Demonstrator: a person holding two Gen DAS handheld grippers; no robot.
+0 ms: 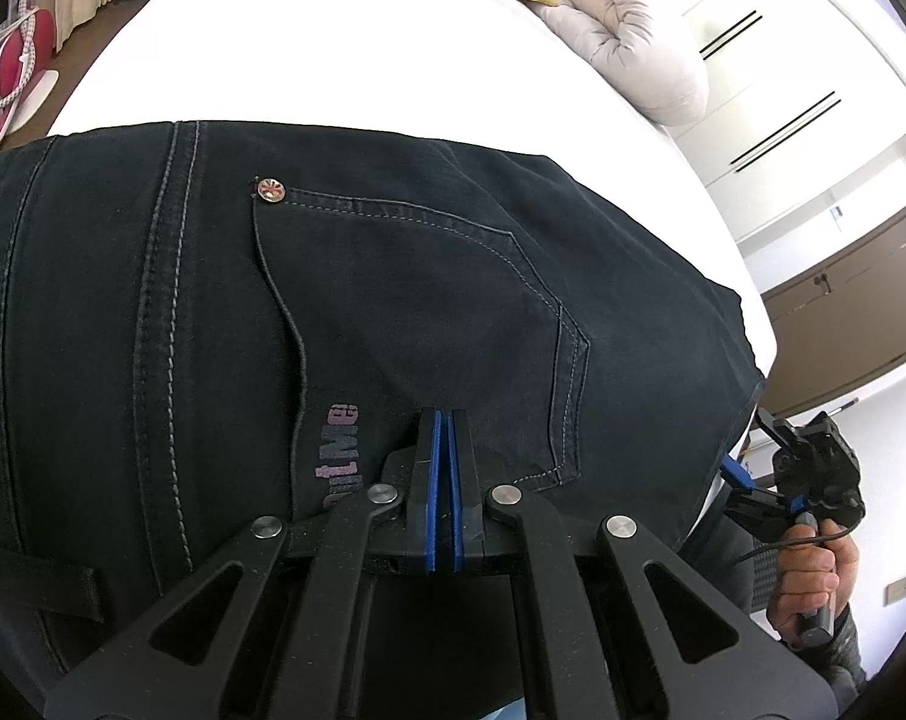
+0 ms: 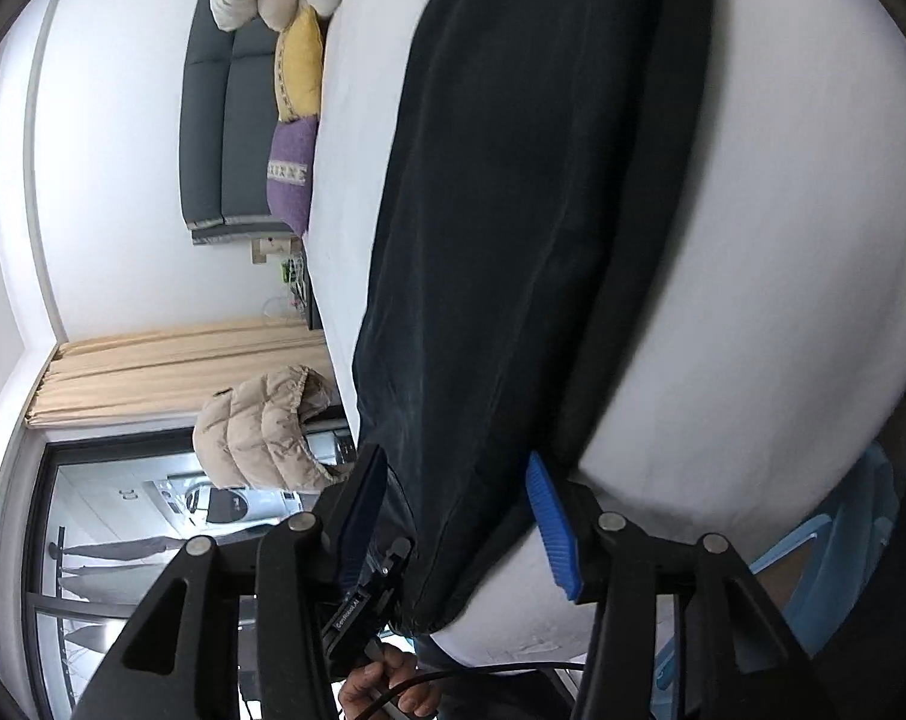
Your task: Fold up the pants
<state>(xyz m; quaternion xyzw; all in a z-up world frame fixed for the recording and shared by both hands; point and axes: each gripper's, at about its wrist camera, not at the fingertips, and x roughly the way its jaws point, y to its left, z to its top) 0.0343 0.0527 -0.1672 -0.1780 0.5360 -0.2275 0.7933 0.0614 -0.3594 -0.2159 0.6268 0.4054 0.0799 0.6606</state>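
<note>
Where dark pants (image 1: 393, 300) cover the white bed (image 1: 333, 48), closed left gripper (image 1: 446, 420) jaws.

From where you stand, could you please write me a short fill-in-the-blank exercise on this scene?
1. The dark pants lie on a ____ bed.
2. The left tongs are ____ over the pants.
3. The right tongs stand ____ around the pants' edge.
4. Beside the purple cushion sits a ____ one.

Missing: white; shut; open; yellow

- The pants (image 1: 393, 300) run off the left wrist view's left and bottom edges; their printed logo (image 1: 339, 456) is partly covered by the left gripper (image 1: 444, 420).
- In the right wrist view the pants (image 2: 513, 240) are motion-blurred, their upper end cut off.
</note>
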